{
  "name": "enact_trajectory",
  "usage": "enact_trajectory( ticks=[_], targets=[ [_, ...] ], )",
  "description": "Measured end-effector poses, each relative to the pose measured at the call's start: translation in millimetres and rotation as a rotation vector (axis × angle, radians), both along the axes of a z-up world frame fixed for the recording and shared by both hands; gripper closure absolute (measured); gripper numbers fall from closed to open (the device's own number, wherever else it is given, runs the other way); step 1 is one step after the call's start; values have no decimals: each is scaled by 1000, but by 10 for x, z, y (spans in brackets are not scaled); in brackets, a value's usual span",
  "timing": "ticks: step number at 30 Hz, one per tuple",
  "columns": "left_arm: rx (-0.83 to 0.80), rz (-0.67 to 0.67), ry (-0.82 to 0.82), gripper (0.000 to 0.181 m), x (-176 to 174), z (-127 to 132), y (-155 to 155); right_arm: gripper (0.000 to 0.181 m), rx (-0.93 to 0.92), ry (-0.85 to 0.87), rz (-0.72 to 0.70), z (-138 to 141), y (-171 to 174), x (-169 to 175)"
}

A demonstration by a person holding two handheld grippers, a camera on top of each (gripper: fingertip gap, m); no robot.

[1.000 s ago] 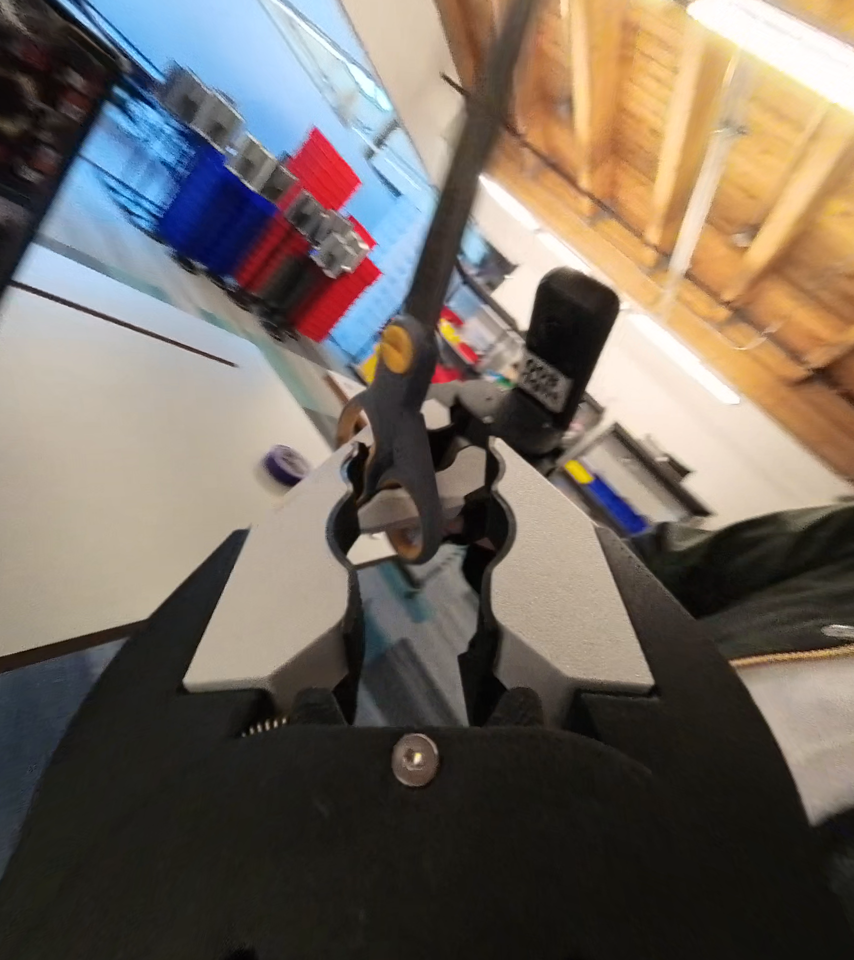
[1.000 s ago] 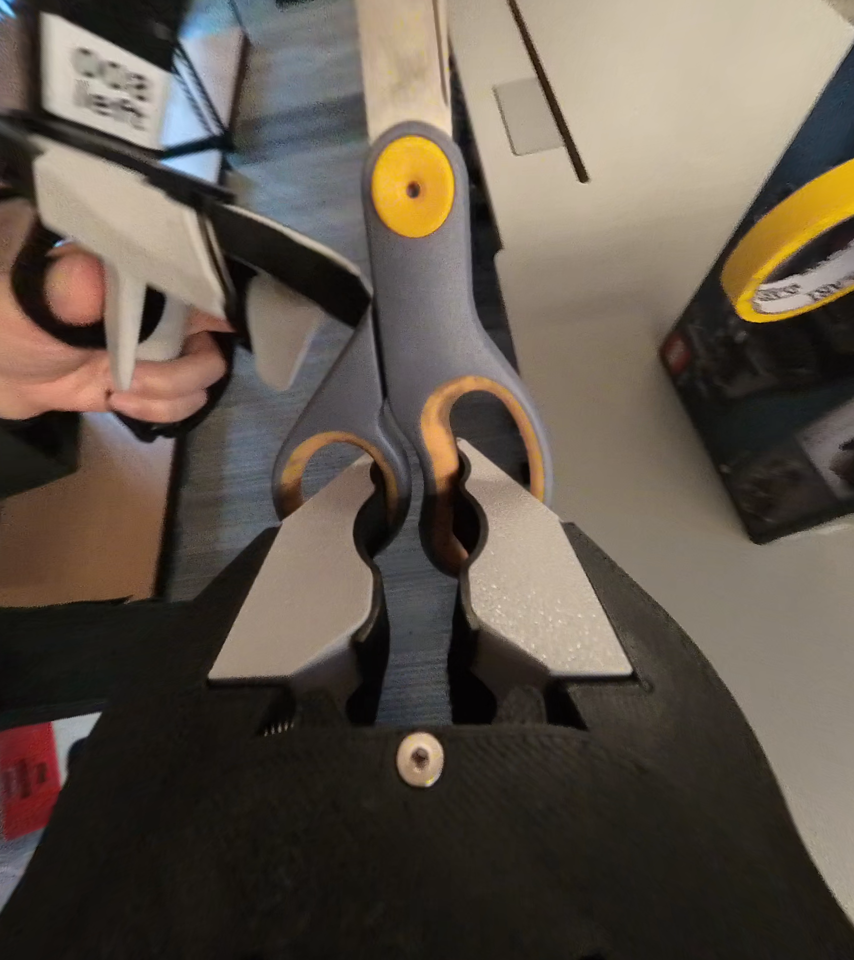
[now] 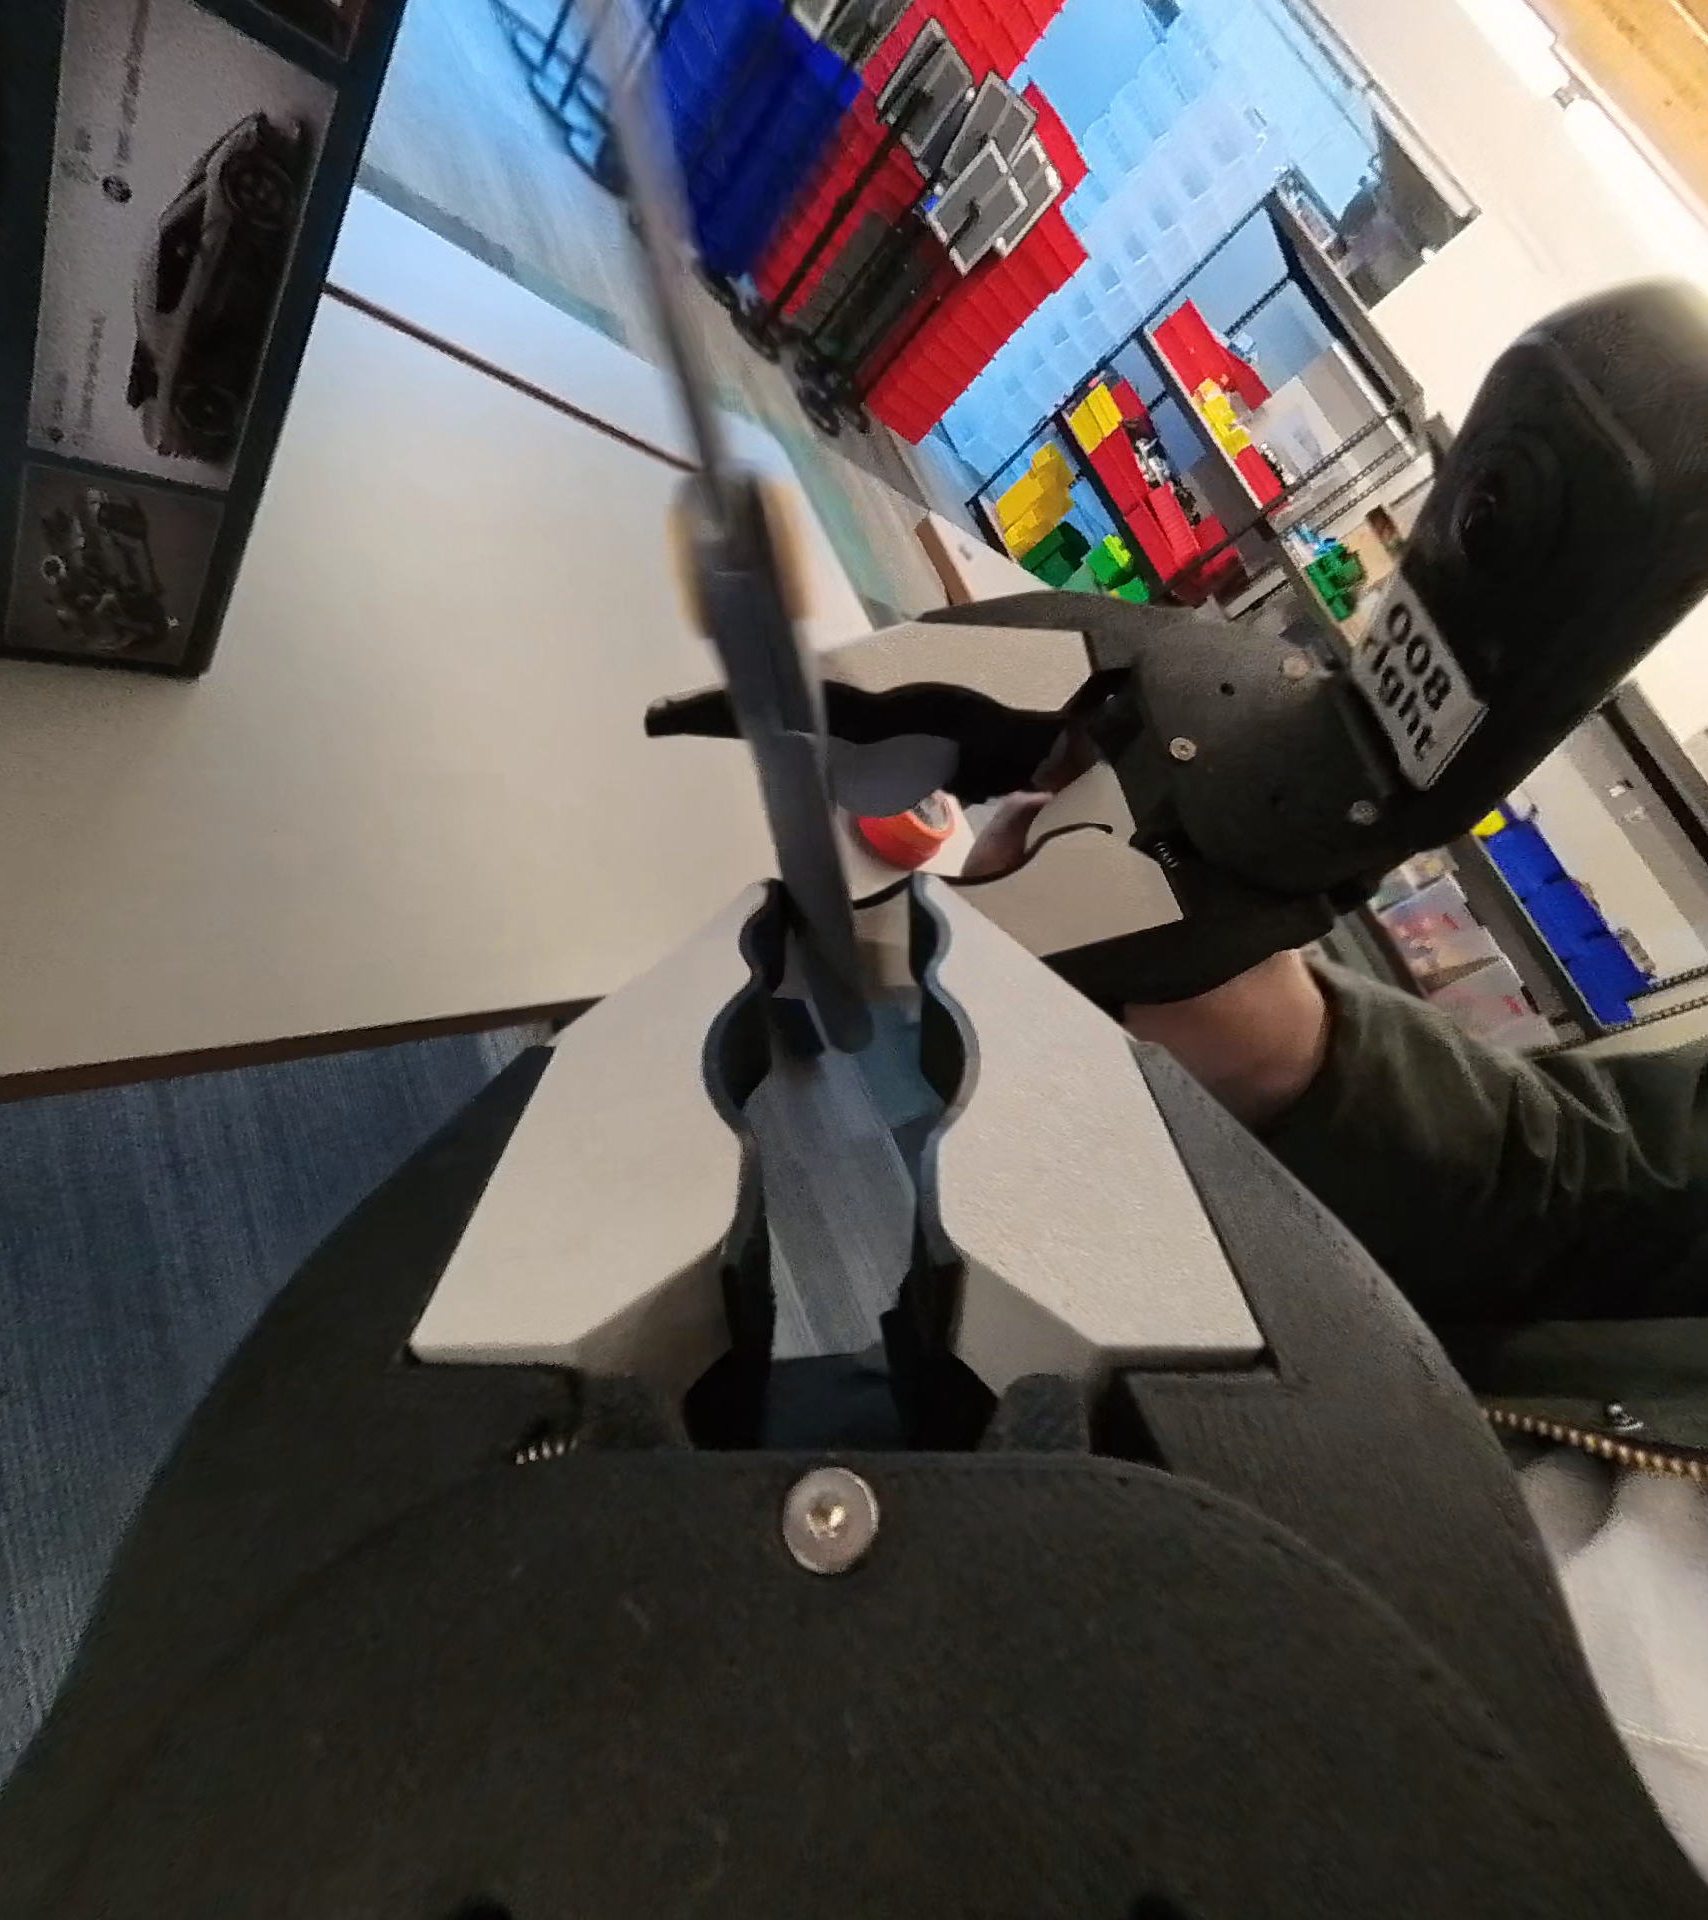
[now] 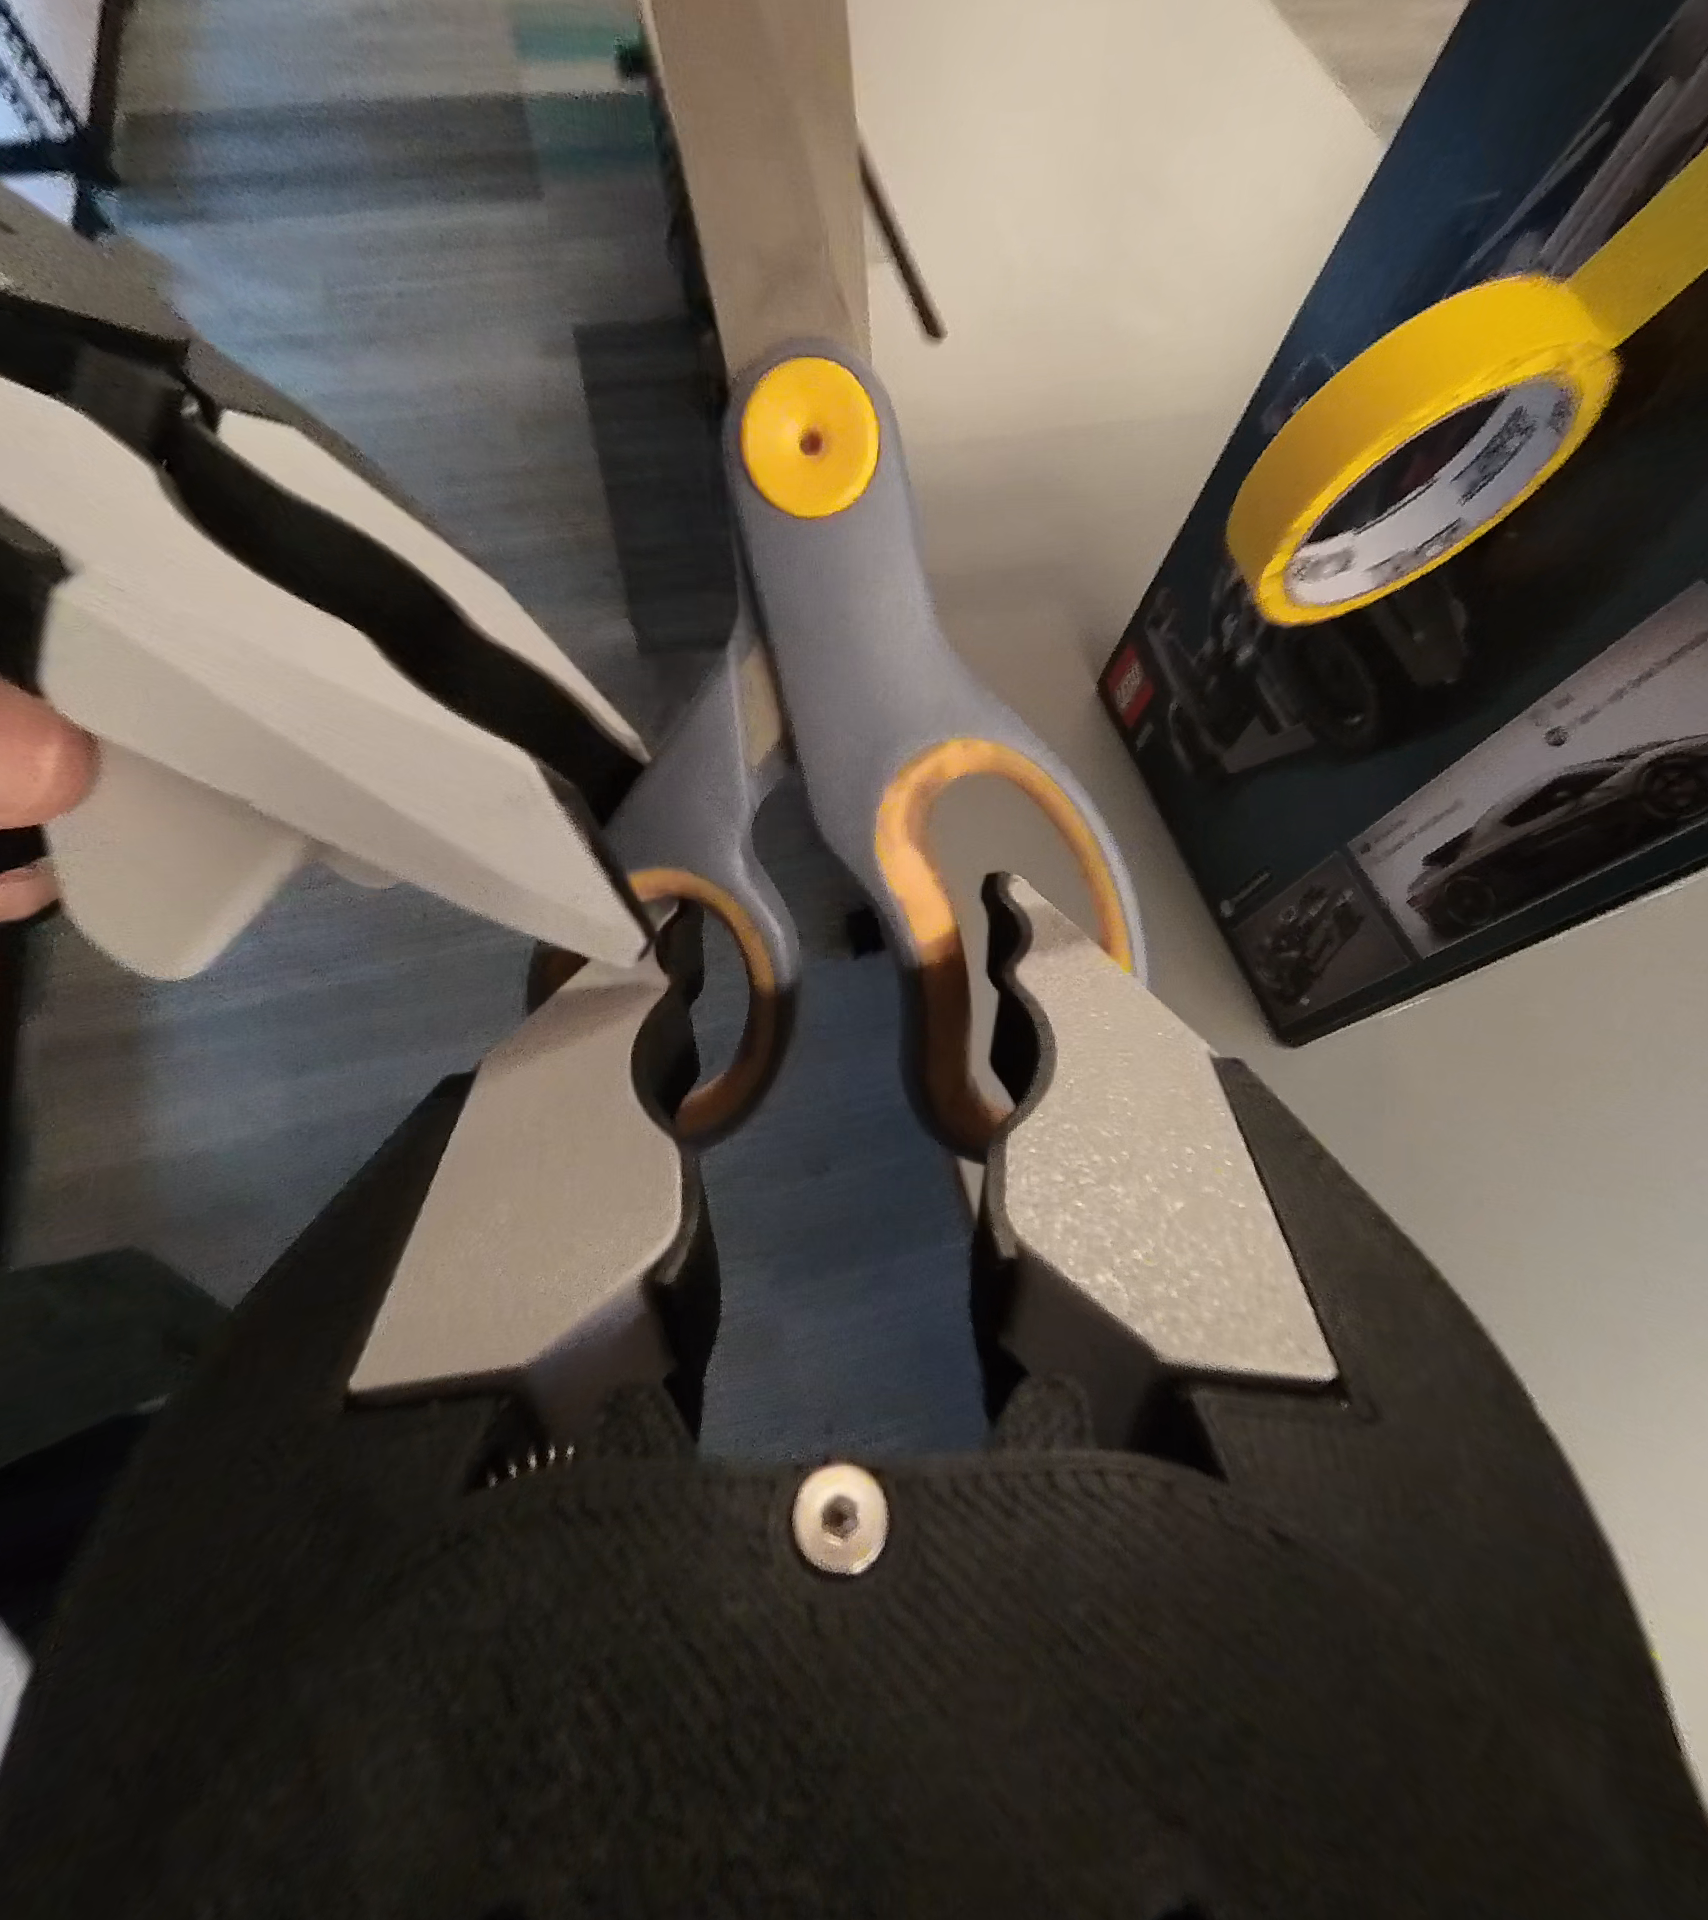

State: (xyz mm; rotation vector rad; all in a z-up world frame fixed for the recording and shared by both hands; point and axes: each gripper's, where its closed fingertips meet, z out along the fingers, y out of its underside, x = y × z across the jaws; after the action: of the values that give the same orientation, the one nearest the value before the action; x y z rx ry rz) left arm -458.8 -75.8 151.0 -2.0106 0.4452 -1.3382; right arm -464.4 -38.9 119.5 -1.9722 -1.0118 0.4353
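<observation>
1. The scissors (image 4: 829, 665) hang in mid-frame of the right wrist view, blades toward the top, grey handles with yellow-lined loops toward the camera.
2. The right gripper (image 4: 829, 940) has its jaws about half open. Both loops lie between its fingers, and I cannot tell if they press.
3. The left gripper (image 3: 845, 894) comes in from the left, tips at the left loop. Its jaws leave a narrow gap with the handle edge inside; I cannot tell if it grips.
4. At right, a dark box (image 4: 1452, 779) stands on the white table (image 4: 1452, 1299), a yellow tape roll (image 4: 1401, 457) over it.
</observation>
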Motion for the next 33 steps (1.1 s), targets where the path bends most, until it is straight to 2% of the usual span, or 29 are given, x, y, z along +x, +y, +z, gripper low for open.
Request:
enact_trajectory(
  ticks=[1,3,4,5,8,10,12,14,15,17,20,23,26,29,33],
  targets=[
    [6,5,-10,154,-1,33,7,126,44,9,-9,54,25,12],
    [18,-2,-19,151,-6,58,17,127,105,11,-30,148,68,72],
    [24,-18,-28,153,2,59,12,118,122,3,-45,174,94,119],
    [25,-31,-49,156,16,66,10,124,139,-13,-48,189,108,163],
    [26,-26,-131,158,115,89,83,162,168,-65,-15,132,88,239],
    [79,9,-124,167,215,-28,249,166,136,-12,-18,34,122,263],
    [83,37,-143,167,481,-275,547,167,72,56,-153,-229,394,542],
    [-92,-25,-222,168,857,-508,716,167,-42,222,-256,-489,543,908],
    [-119,-77,-250,170,1031,-561,714,167,-72,323,-287,-554,556,1075],
    [-98,-161,-228,181,1315,-692,602,167,-77,398,-333,-725,509,1397],
    [-112,-233,-104,181,1699,-1071,396,168,-50,447,-383,-874,378,1762],
    [-241,-264,-185,180,2057,-1151,275,167,-88,497,-458,-987,257,2125],
    [-283,-297,-167,179,2388,-1241,184,167,-120,489,-484,-1117,192,2449],
    [-359,-326,-218,175,2634,-1189,143,167,-68,476,-456,-1029,156,2695],
    [-408,-308,-340,170,2890,-814,174,167,52,554,-376,-525,123,2984]
  ],
)
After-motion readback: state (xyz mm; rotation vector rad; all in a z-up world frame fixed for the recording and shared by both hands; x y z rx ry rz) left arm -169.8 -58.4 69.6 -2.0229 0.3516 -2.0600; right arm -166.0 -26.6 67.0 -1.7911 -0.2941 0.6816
